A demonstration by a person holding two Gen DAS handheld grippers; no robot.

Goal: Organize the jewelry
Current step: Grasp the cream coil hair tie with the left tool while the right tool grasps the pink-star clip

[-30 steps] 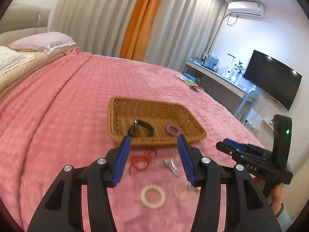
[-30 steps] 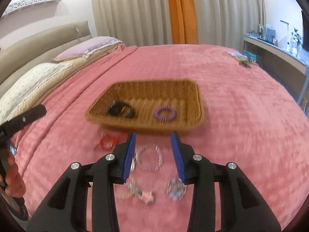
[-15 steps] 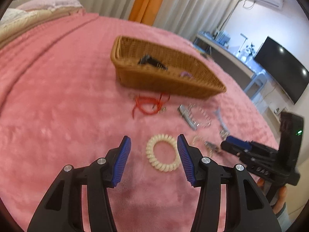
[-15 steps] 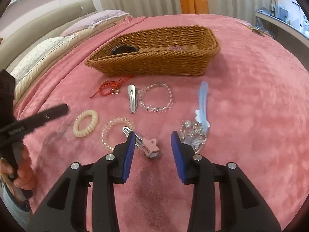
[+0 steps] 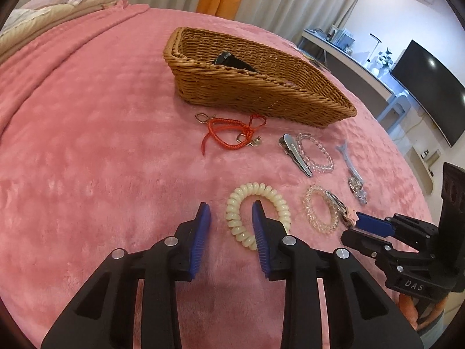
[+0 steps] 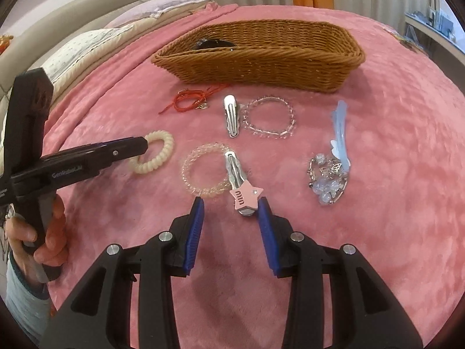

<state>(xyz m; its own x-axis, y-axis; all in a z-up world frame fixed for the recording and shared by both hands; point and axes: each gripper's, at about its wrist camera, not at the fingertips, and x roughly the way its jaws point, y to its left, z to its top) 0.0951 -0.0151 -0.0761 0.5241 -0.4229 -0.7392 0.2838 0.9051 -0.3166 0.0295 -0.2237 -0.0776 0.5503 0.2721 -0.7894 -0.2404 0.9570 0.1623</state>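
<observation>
Left wrist view: left gripper (image 5: pixel 231 219) jaws spread, straddling the near-left arc of the cream coil hair tie (image 5: pixel 258 213), right finger inside the ring. Wicker basket (image 5: pixel 250 93) at 12 o'clock, red cord bracelet (image 5: pixel 229 133) between. Right wrist view: right gripper (image 6: pixel 231 213) released, pink star hair clip (image 6: pixel 242 192) between the tips, clear coil tie (image 6: pixel 203 171) at 11 o'clock, blue charm piece (image 6: pixel 331 174) at 2.

Both tongs dropped closer: left (image 5: pixel 231 212) astride cream coil tie (image 5: pixel 258 209), right (image 6: pixel 231 206) apparently at star clip (image 6: pixel 242 186).
</observation>
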